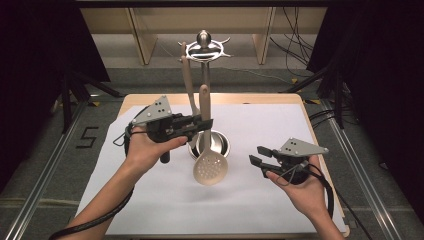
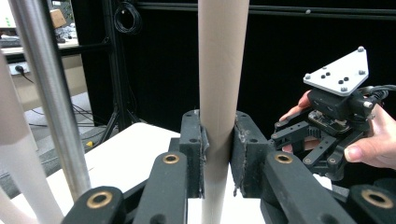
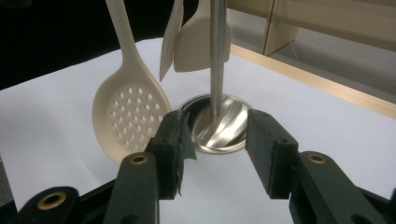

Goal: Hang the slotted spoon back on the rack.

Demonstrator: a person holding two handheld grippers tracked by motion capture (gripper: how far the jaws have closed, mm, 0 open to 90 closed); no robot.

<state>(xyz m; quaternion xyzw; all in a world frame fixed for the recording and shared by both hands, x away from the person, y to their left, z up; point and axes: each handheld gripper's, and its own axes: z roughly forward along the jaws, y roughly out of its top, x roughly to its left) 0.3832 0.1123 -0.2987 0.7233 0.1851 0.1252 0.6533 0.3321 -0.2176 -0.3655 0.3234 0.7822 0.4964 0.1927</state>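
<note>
A beige slotted spoon hangs upright over the white-covered table, its perforated head low in front of the metal utensil stand. My left gripper is shut on the spoon's handle; both pads press its sides in the left gripper view. My right gripper is open to the right of the stand, with nothing between its jaws. From the right gripper view the spoon's head hangs left of the stand's shiny round base.
The stand's pole rises from its base, and a beige spatula hangs from the top ring. Black stands and cables surround the table. The wooden table edge runs behind the white sheet.
</note>
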